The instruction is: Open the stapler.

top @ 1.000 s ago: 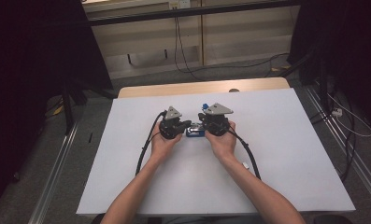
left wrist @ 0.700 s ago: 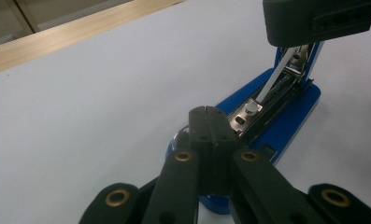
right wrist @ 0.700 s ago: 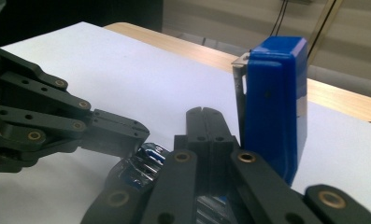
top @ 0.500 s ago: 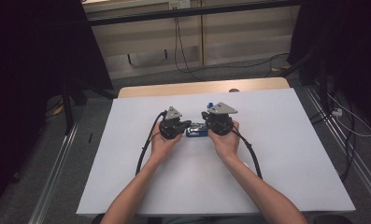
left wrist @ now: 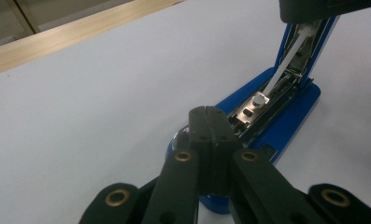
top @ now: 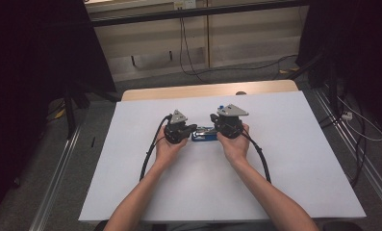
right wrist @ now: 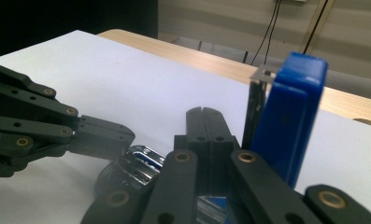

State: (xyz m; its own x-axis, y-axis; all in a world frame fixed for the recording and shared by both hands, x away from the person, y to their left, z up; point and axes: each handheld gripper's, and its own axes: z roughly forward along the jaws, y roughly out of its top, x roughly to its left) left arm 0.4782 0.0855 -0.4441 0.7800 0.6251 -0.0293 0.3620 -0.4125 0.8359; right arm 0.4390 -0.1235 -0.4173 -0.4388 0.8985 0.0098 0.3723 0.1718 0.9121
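A white sheet (top: 294,163) covered most of the table (top: 208,90), leaving a strip of bare wood along the far edge. The person's forearms came in from the near side, and the two hands met close together a little beyond the middle of the sheet.

The left gripper (top: 191,129) sat in the left hand (top: 167,148), with a grey three-cornered plate on top and a black cable looping back along the arm. Its jaws were closed flat against each other, with no gap between them and nothing caught in them. In the left gripper view the closed tips (left wrist: 210,122) lay over the near, rounded end of the stapler's base and seemed to press on it, though actual contact could not be told for sure.

The right gripper (top: 214,126) sat in the right hand (top: 234,144). Its jaws were also fully closed on nothing; in the right gripper view the tips (right wrist: 203,122) stood just beside the raised blue lid, at its left, and whether they touched it could not be told.

The blue stapler (top: 204,135) lay on the sheet between the two grippers. It was swung open: the base (left wrist: 286,126) rested flat, and the lid (right wrist: 293,116) stood up steeply, with the metal staple track (left wrist: 267,100) exposed.
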